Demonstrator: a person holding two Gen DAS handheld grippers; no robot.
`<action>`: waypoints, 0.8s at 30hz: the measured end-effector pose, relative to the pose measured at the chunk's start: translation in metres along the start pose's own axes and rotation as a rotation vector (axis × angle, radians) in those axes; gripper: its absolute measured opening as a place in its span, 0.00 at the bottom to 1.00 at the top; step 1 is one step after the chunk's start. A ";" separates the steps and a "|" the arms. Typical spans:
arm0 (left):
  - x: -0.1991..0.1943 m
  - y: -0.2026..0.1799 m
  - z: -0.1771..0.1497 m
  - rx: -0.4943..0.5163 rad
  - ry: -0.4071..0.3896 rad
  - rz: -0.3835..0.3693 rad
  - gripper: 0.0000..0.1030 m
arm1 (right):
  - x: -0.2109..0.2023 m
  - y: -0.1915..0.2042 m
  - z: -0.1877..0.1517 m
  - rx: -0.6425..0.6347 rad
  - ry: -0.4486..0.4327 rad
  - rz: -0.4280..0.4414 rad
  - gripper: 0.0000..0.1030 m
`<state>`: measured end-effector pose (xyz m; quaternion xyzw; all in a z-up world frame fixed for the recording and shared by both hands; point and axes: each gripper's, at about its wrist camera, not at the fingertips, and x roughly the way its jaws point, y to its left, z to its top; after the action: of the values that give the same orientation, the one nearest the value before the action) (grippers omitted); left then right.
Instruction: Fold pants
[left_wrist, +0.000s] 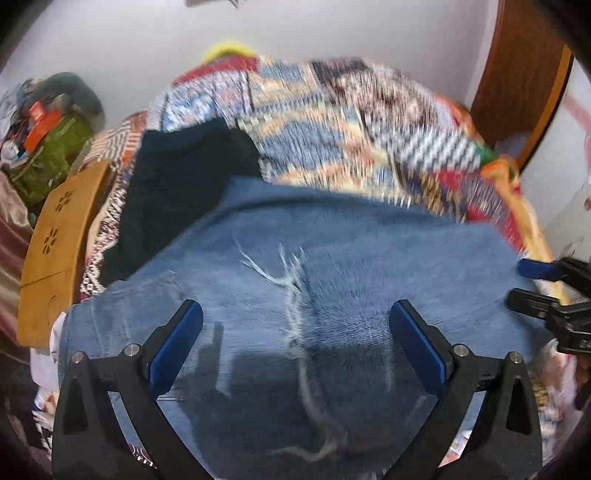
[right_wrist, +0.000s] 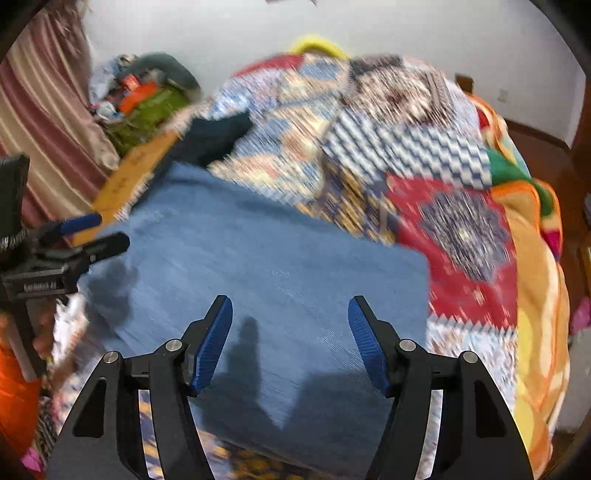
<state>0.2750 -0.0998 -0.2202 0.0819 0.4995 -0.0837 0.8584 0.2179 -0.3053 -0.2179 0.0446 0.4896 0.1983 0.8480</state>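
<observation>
Blue denim pants lie folded into a broad block on a patchwork quilt; a frayed white tear shows in the left wrist view. The pants also fill the middle of the right wrist view. My left gripper hovers open over the denim with nothing between its blue pads, and it shows at the left edge of the right wrist view. My right gripper is open above the near part of the pants, and it appears at the right edge of the left wrist view. Both views are motion-blurred.
The colourful patchwork quilt covers the bed. A dark navy garment lies beyond the pants. A wooden board with flower cut-outs stands at the left. A pile of clutter and a striped curtain are by the wall.
</observation>
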 end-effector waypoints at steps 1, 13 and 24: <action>0.008 -0.005 -0.003 0.019 0.018 0.015 1.00 | 0.005 -0.003 -0.006 -0.002 0.024 -0.011 0.60; -0.004 -0.003 -0.033 0.040 -0.058 0.054 1.00 | -0.021 -0.015 -0.051 0.015 -0.050 -0.045 0.61; -0.037 0.034 -0.057 -0.108 -0.110 0.101 1.00 | -0.044 -0.008 -0.053 -0.001 -0.091 -0.065 0.61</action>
<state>0.2161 -0.0512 -0.2138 0.0559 0.4508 -0.0179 0.8907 0.1560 -0.3354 -0.2112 0.0371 0.4513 0.1688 0.8755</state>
